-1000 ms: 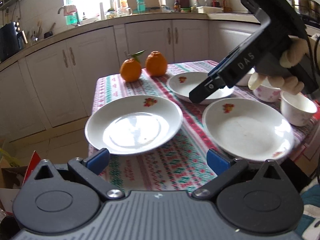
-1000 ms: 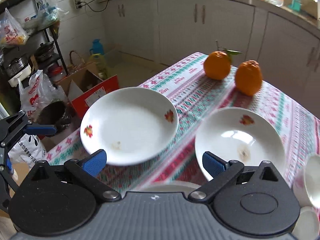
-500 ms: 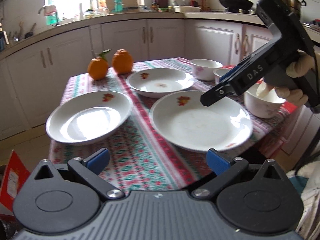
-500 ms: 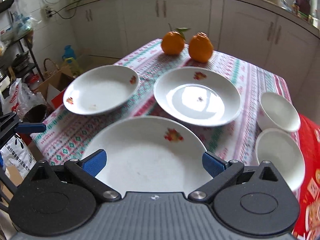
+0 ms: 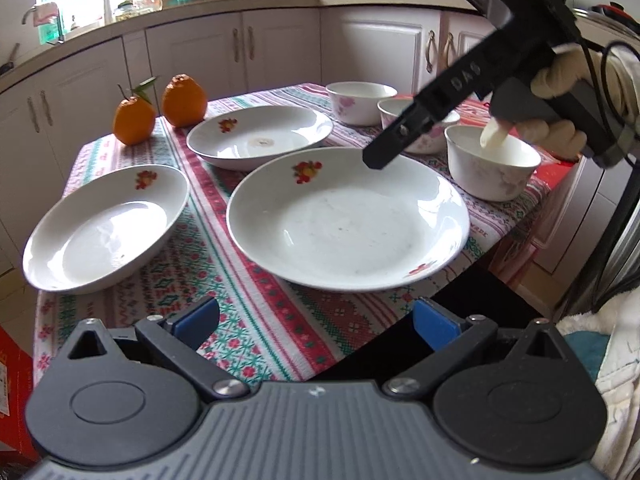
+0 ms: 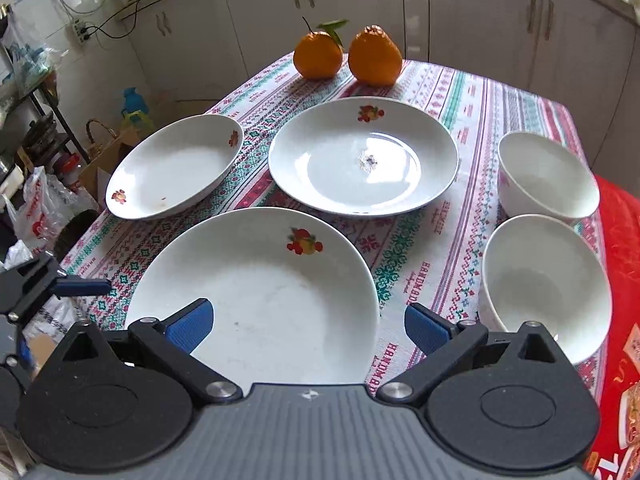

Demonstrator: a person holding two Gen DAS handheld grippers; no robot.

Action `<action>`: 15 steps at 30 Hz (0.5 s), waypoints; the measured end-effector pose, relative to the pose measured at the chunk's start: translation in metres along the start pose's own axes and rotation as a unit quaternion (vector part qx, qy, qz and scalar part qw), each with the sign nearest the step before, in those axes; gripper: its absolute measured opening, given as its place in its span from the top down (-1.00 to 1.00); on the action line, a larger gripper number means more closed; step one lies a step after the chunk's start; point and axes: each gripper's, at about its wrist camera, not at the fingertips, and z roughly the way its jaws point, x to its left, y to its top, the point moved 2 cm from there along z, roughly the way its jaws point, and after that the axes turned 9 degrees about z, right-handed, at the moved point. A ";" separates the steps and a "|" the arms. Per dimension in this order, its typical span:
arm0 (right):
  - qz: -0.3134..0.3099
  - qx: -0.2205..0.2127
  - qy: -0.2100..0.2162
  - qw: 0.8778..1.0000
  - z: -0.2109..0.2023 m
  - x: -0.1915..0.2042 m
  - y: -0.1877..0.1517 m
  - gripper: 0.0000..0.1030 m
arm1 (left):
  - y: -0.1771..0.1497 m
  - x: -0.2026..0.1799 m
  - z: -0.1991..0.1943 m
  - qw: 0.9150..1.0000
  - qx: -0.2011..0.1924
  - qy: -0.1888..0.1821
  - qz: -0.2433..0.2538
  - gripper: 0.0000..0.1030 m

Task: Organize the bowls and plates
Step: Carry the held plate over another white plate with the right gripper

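Three white plates with fruit prints lie on the patterned tablecloth: a near plate [image 5: 348, 220] [image 6: 256, 296], a left plate [image 5: 104, 228] [image 6: 176, 166] and a far plate [image 5: 260, 136] [image 6: 362, 156]. Three white bowls stand at the right: [image 5: 492, 168], [image 5: 416, 128], [image 5: 360, 102]; two show in the right wrist view [image 6: 544, 280] [image 6: 548, 174]. My left gripper [image 5: 316, 318] is open and empty at the table's near edge. My right gripper [image 6: 306, 322] is open and empty above the near plate; its body [image 5: 460, 84] hangs over the bowls.
Two oranges [image 5: 160, 108] [image 6: 348, 54] sit at the table's far end. A red mat [image 6: 620, 280] covers the right side. White kitchen cabinets [image 5: 280, 52] run behind. Bags, a basket and boxes [image 6: 48, 184] crowd the floor to the left of the table.
Both cameras have swung right and pulled back, bringing the near plate and the bowls into view. Both grippers stay open and empty. The dishes have not moved.
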 end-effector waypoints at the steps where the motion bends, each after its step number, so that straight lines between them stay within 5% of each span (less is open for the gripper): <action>1: 0.003 0.003 0.006 1.000 0.001 -0.002 0.002 -1.00 | 0.001 0.000 0.002 1.000 0.001 -0.003 0.001 -0.99; 11: -0.004 0.048 0.028 0.998 0.018 -0.008 0.016 -0.96 | 0.011 -0.005 0.023 0.999 0.001 -0.034 0.011 -0.93; 15: 0.006 0.066 0.037 0.997 0.025 -0.015 0.021 -0.76 | 0.012 -0.004 0.025 0.999 0.001 -0.044 0.009 -0.88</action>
